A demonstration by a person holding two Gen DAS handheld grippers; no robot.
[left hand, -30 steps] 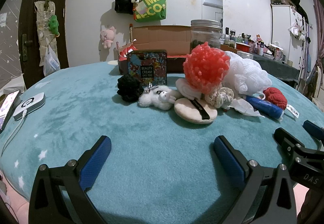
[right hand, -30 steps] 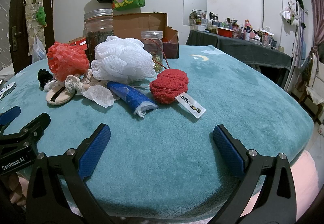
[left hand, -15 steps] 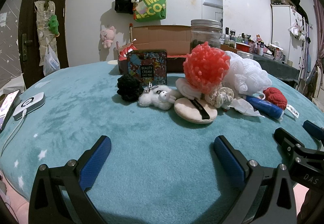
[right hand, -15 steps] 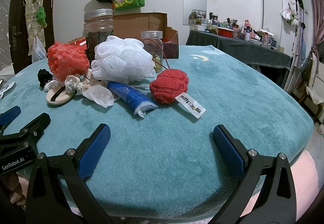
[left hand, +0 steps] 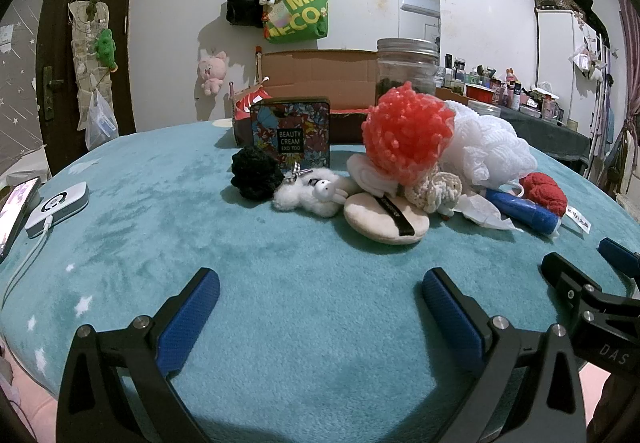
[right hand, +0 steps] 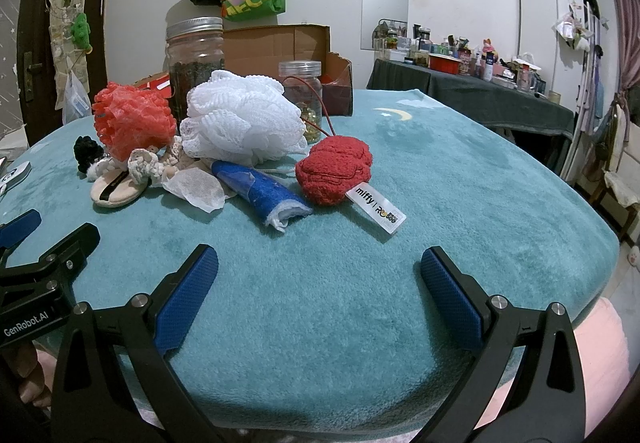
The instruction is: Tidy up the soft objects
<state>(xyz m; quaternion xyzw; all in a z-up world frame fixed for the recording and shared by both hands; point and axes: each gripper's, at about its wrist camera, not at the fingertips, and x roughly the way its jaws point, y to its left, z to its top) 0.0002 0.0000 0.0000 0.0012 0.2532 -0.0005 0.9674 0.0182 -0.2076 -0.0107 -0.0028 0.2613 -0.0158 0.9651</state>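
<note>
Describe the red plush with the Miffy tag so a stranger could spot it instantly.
On the teal blanket, find the heap of soft things led by the white mesh pouf. At its right edge, beside the blue tube, lies the red plush. It alone is dark red terry with a white tag reading "miffy".

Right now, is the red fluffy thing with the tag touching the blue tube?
Apart. The right wrist view shows a strip of teal blanket between the red plush and the blue tube.

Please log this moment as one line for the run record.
left gripper: open, empty | right gripper: open, empty | soft objects: piled, untouched
</note>
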